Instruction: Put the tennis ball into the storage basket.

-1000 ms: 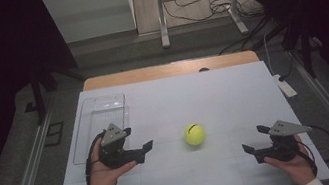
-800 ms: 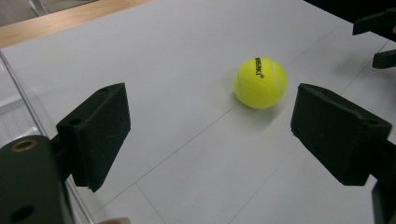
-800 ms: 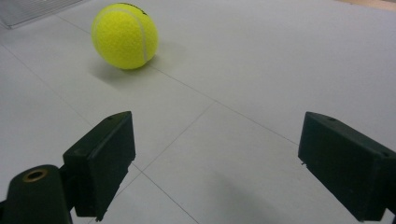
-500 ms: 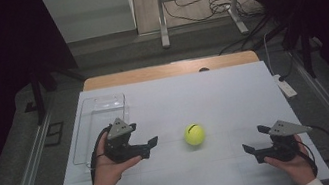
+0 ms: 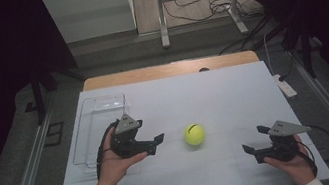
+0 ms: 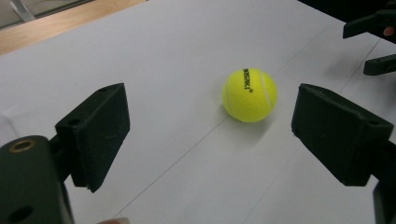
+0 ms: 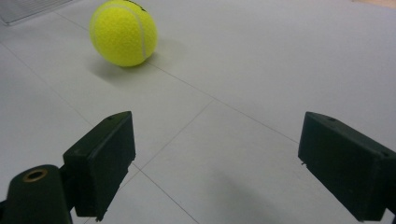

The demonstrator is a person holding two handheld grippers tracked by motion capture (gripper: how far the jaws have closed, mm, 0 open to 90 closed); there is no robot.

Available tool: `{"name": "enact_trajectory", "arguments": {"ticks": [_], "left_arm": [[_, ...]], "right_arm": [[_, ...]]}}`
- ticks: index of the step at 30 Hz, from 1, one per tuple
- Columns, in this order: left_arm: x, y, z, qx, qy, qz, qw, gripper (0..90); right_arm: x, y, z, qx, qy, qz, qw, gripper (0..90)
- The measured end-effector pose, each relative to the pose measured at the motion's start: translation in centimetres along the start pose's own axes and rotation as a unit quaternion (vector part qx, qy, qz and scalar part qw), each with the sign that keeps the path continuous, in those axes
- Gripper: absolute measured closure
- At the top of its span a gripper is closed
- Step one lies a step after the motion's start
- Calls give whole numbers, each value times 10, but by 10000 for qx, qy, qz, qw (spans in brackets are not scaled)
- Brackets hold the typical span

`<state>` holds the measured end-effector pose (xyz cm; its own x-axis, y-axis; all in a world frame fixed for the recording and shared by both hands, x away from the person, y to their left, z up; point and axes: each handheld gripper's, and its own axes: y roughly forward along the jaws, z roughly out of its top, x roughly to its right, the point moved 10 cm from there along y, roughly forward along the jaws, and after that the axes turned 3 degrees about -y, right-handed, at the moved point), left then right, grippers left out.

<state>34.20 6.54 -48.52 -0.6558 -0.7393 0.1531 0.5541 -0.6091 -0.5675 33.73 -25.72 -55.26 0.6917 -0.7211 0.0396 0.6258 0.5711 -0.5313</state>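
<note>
Sliding in from beside the clear tray [image 5: 97, 109], the left gripper [image 5: 156, 144] is closing on the tennis ball [image 5: 194, 134], jaws gaping, nothing between them. Ball is sitting mid-table [image 5: 213, 94], untouched. Right gripper [image 5: 256, 139] is waiting near, jaws apart, empty.

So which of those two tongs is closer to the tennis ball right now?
The left. The left tongs sit open just left of the tennis ball, not touching it. The right tongs rest open farther off, toward the table's near right corner.
</note>
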Motion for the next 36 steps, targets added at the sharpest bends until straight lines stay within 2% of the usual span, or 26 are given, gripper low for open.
{"name": "enact_trajectory", "arguments": {"ticks": [14, 36], "left_arm": [[12, 10, 12, -57, 125, -206, 9997, 123], [24, 31, 19, -238, 245, -341, 9988, 120]], "right_arm": [[0, 0, -1, -31, 9, 4, 10000, 117], [0, 0, -1, -10, 39, 20, 10000, 117]]}}
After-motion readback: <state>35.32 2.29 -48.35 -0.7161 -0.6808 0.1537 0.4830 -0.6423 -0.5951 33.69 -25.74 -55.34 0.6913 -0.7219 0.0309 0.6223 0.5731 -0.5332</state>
